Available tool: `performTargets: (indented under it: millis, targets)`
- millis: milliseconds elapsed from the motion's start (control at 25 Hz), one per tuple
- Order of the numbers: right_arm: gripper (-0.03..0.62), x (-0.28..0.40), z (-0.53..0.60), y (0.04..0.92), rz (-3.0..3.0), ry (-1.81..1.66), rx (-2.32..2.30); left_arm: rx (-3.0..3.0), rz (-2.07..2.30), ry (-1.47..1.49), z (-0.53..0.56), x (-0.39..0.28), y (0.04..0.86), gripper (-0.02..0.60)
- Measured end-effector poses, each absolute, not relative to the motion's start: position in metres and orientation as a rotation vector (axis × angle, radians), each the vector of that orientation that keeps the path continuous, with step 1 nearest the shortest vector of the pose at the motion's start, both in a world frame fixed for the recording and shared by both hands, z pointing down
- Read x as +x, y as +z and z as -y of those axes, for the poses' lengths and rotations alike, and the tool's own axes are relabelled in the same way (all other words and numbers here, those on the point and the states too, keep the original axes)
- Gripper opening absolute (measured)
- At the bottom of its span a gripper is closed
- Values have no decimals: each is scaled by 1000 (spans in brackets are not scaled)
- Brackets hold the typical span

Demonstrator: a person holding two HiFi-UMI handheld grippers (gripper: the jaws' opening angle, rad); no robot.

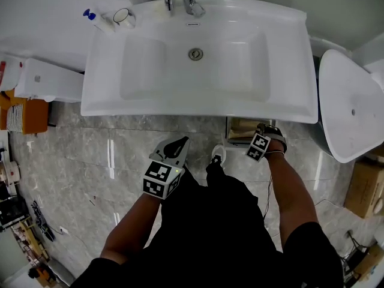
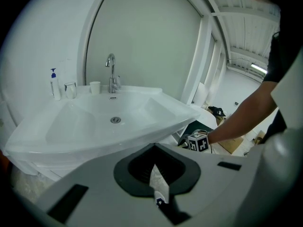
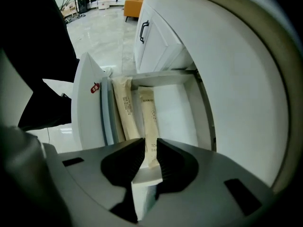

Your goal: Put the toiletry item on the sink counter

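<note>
White sink (image 1: 150,65), with its desk (image 1: 288,59) bare on the right side. Beneath it, an open drawer (image 3: 175,112) holds two beige packets side by side.

The right hand-held gripper (image 3: 150,148) points steeply down into the drawer. Its jaws are partly apart and straddle the near end of the right packet (image 3: 148,117), with no firm contact evident. The left hand-held gripper (image 2: 155,167) is before the sink, jaws closed on a thin white sachet (image 2: 159,186).

Recommendation: centre the packet between the pads, close squarely across its width, and lift straight up to clear its neighbour (image 3: 124,110).
</note>
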State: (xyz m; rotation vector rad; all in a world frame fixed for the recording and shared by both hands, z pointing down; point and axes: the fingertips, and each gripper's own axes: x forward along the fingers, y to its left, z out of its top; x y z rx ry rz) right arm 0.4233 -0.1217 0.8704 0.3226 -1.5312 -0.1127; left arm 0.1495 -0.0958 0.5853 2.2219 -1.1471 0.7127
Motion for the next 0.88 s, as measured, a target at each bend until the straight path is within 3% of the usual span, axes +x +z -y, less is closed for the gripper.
performTargets:
  millis: [600,880]
  targets:
    - [64,396,103,768,1854,278,771,2245,1245,667,85,136,546,0]
    - [31,323,70,691,2078,441,868,2258,1245,639,64,109,532,0]
